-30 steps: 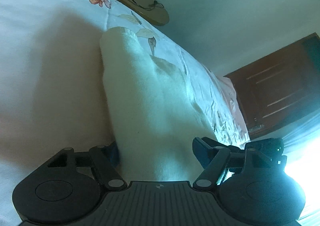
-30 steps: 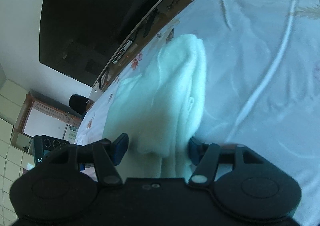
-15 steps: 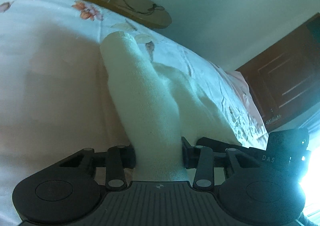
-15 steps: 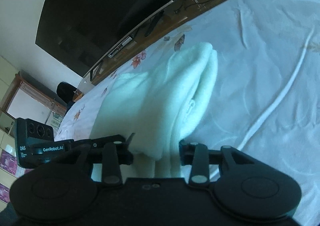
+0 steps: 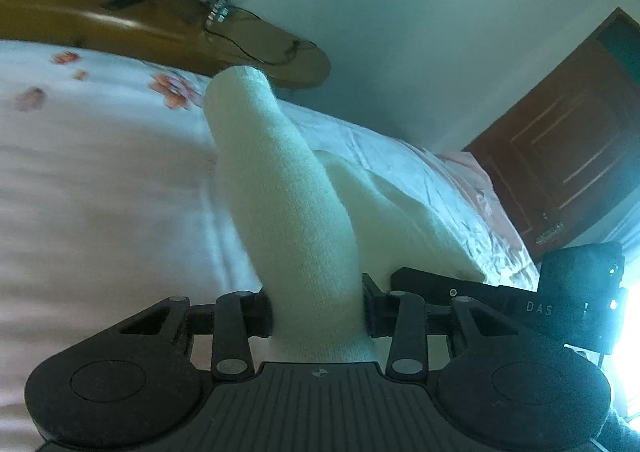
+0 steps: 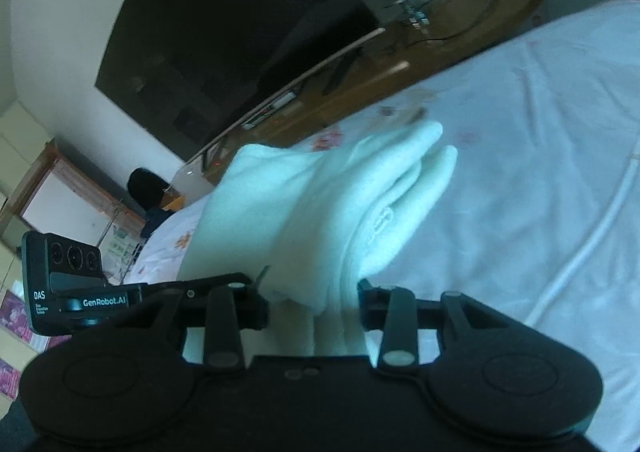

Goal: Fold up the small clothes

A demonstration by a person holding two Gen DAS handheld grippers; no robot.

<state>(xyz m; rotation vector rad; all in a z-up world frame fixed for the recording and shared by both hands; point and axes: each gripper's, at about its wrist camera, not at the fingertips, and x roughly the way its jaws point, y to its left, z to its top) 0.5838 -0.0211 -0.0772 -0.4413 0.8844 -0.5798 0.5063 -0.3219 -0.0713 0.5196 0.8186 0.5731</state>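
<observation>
Two hand-held tongs each grip one near corner of a small white knitted garment (image 5: 288, 212) over a bed covered in a pale flowered sheet (image 5: 100, 180).

On the left, the left tongs (image 5: 318, 310) are clamped on a bunched edge of the garment; the jaws have just been closing, and the cloth now fills the space between them. From that grip the fabric stretches forward and away as a taut rounded ridge, its far end toward a curved wooden shelf (image 5: 168, 32) at the foot of the bed. Just to the right of these tongs, the other tool's black body shows close alongside.

On the right, the right tongs (image 6: 314, 304) have likewise just been closing and now pinch the garment's other corner. The cloth fans out ahead of them in soft layered folds above the sheet.

Holding both near corners, level with each other, probably lets the person carry that edge over the rest to make a fold.
</observation>
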